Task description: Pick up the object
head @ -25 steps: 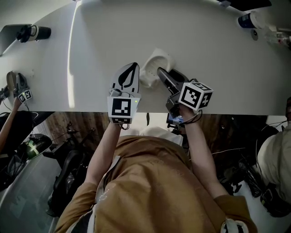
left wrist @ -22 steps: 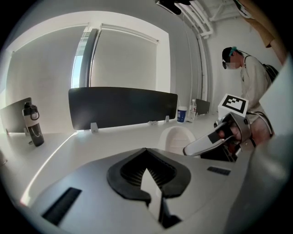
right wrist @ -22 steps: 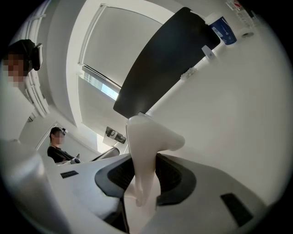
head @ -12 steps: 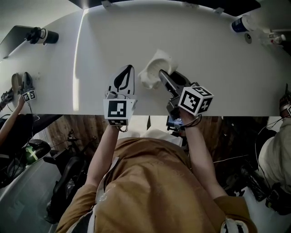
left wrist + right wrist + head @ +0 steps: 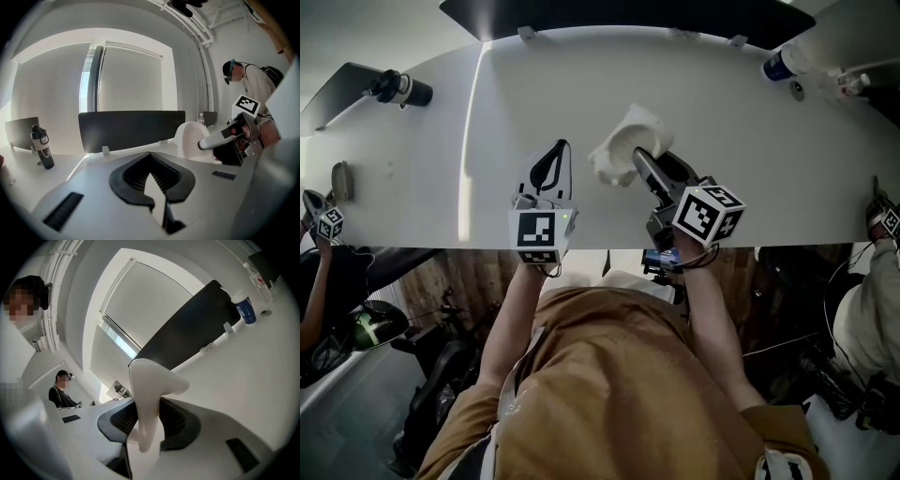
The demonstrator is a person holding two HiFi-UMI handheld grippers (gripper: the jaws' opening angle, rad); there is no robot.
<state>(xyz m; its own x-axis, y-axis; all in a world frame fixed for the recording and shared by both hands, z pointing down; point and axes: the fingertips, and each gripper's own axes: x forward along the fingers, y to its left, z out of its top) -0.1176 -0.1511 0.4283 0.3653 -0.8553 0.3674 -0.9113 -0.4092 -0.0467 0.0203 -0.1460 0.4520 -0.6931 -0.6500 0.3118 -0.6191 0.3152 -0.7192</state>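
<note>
Between the right gripper's (image 5: pixel 652 161) jaws the white object (image 5: pixel 622 148) is being gripped for lifting, steadiness being needed next; the left gripper's (image 5: pixel 553 152) jaws are closed, empty.

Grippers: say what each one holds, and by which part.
The right gripper is clamped on the white object, its fingers pinching a thin wall at its near edge. The left gripper is shut and holds nothing.

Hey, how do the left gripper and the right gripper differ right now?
The right gripper is clamped on the white object; the left gripper holds nothing. The right gripper's jaws stand apart with that object pressed between them; the left gripper's jaw tips meet. Both point away from the person, over the white table.
</note>
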